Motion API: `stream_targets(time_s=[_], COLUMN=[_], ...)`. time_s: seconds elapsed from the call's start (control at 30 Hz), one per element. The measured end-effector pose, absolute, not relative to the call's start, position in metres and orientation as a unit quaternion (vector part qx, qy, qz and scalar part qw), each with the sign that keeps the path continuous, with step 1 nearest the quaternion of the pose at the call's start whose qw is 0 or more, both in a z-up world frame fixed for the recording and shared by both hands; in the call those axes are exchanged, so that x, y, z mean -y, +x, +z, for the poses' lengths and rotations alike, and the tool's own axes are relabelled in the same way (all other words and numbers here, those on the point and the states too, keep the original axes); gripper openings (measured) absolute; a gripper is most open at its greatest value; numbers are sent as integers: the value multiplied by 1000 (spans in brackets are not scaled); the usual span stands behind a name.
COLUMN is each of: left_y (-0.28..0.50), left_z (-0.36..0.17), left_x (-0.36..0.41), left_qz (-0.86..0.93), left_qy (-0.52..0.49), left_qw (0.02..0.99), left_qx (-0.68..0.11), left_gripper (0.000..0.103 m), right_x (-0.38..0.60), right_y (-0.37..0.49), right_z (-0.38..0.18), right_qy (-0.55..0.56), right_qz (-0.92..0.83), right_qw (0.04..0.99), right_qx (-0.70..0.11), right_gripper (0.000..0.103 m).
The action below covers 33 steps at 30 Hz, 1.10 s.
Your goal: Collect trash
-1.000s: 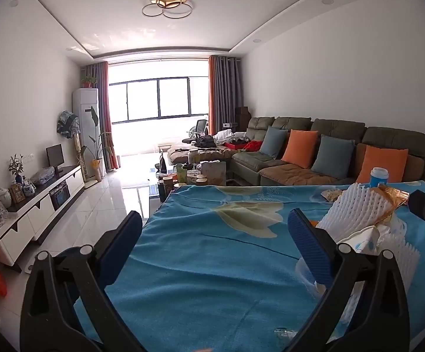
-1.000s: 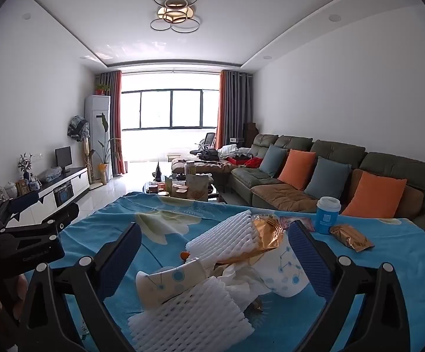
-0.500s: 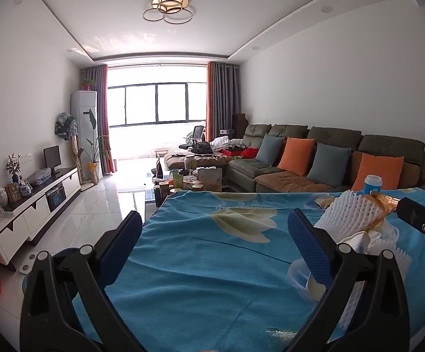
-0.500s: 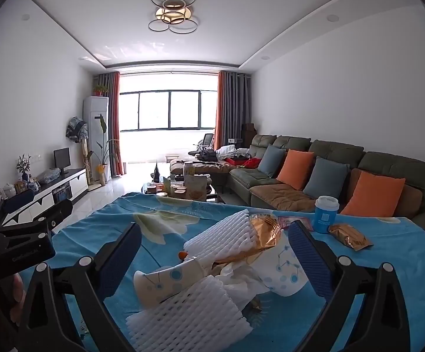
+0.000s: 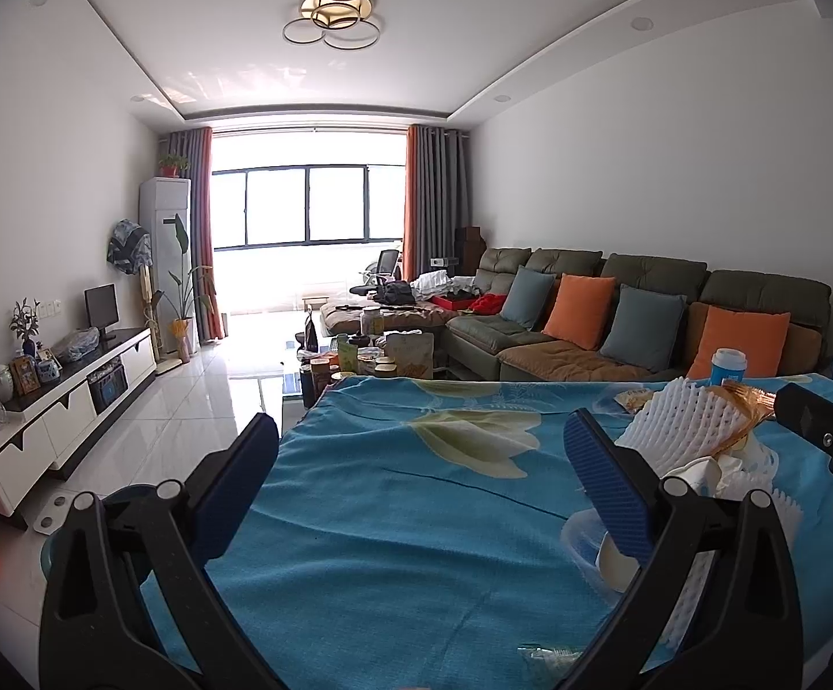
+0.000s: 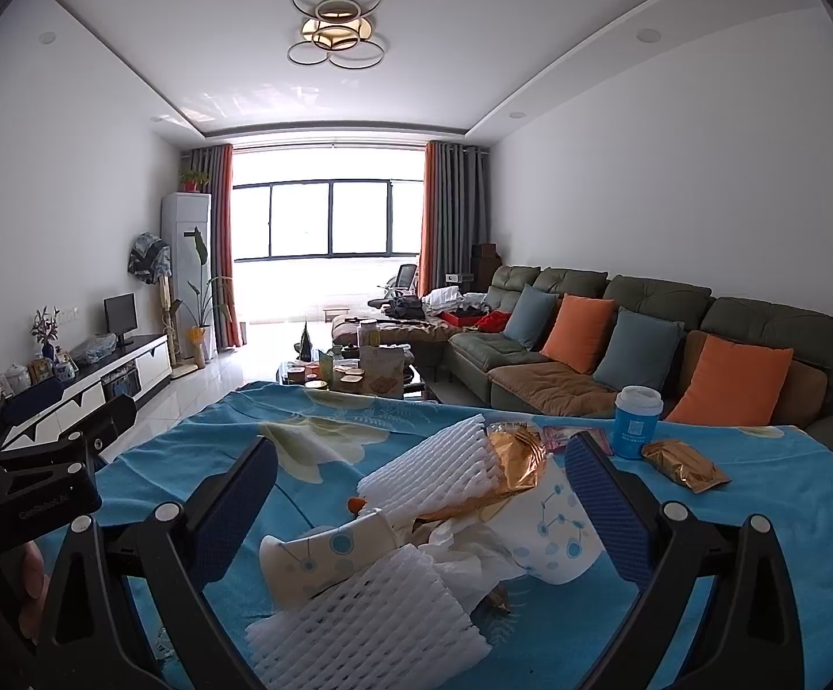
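Note:
A heap of trash lies on the blue-clothed table (image 6: 761, 494): white foam nets (image 6: 434, 466), crumpled paper cups (image 6: 324, 552), tissue and a gold wrapper (image 6: 517, 460). My right gripper (image 6: 419, 460) is open just in front of the heap, its fingers wide on either side and touching nothing. My left gripper (image 5: 419, 443) is open over bare cloth, and the heap (image 5: 687, 431) sits to the right of its right finger. A blue lidded cup (image 6: 635, 422) and a gold snack packet (image 6: 684, 463) stand behind the heap.
A clear wrapper (image 5: 549, 655) lies near the table's front edge. The right gripper's body (image 5: 819, 431) shows at the right of the left wrist view. Beyond the table are a cluttered coffee table (image 6: 353, 371), a sofa (image 6: 646, 345) and a TV cabinet (image 5: 71, 397).
The left wrist view has drifted slightly, with the heap a little lower and further left in it. The right gripper has hardly moved. Both stay open and hold nothing.

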State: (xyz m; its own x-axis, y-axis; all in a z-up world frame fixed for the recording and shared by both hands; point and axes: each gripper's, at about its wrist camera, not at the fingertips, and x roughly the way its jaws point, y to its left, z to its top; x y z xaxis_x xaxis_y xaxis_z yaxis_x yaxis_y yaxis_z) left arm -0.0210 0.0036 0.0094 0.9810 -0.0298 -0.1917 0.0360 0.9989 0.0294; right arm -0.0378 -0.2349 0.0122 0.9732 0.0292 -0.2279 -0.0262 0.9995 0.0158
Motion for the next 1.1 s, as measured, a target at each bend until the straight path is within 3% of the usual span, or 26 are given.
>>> stream_targets(time_s=[1.1], left_y=[-24], left_z=[9], left_x=[-7], left_qz=[-20], left_qy=[4], left_qw=[996], left_qx=[-90], left_gripper=[98], right_x=[232], right_y=[-37], right_z=[14], right_qy=[6], right_qz=[16], right_qw=[994], right_qx=[-110], right_gripper=[97])
